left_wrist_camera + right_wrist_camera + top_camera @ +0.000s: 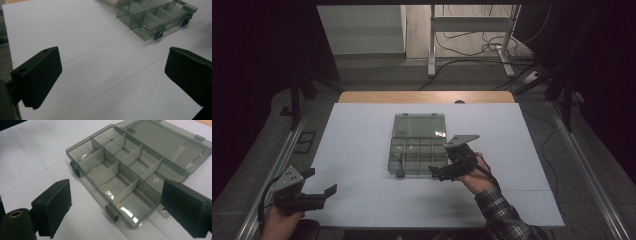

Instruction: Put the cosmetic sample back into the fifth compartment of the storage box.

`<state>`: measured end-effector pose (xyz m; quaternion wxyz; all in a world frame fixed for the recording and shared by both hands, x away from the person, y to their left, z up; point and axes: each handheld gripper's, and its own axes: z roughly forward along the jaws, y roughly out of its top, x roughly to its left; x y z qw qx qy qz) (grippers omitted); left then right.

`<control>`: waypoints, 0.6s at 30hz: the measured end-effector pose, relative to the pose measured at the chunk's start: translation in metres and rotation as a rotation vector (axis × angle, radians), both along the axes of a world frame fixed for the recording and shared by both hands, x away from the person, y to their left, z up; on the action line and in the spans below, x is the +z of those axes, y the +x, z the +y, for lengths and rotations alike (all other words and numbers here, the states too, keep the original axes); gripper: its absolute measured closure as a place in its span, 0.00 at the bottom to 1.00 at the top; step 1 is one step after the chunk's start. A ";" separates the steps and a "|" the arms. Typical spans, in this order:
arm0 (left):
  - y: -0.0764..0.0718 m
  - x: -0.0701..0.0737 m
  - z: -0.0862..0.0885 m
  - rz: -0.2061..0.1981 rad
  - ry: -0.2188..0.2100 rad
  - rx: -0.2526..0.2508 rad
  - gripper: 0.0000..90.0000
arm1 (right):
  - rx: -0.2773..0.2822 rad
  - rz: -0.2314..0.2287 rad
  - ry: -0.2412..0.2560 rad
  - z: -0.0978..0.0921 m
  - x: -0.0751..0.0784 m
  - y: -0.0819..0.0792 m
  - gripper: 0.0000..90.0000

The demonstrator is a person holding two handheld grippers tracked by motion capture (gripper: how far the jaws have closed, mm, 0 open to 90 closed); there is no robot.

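A smoky clear plastic organizer box (418,152) lies open in the middle of the white table, its lid (419,125) folded flat behind it. Its several compartments (117,170) are empty, and two dark latches (111,212) hang on the front wall. My right gripper (438,174) is at the box's front right corner. In the right gripper view it (116,210) stands open, its jaws either side of that corner without touching it. My left gripper (321,181) sits low at the table's front left, open over bare table (112,72), with the box (155,15) far ahead.
The white tabletop (362,140) has a wooden strip (427,96) along its far edge. Metal rails (277,165) run down both sides. A desk frame (472,40) and loose cables (482,47) lie on the floor beyond. A plaid sleeve (502,212) enters at the bottom right.
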<state>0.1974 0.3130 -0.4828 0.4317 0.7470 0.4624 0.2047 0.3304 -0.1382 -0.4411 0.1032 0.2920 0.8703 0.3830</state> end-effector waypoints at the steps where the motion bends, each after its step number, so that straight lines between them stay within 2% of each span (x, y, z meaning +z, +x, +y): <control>1: 0.000 0.000 0.000 0.000 0.000 0.000 0.02 | -0.001 -0.003 0.003 -0.001 0.000 0.000 0.11; 11: 0.000 0.000 0.000 0.000 -0.001 0.000 0.02 | -0.024 -0.014 0.014 -0.018 0.000 -0.005 0.11; 18: 0.000 0.000 0.000 0.000 -0.001 0.000 0.02 | -0.042 -0.014 0.005 -0.028 -0.001 -0.007 0.09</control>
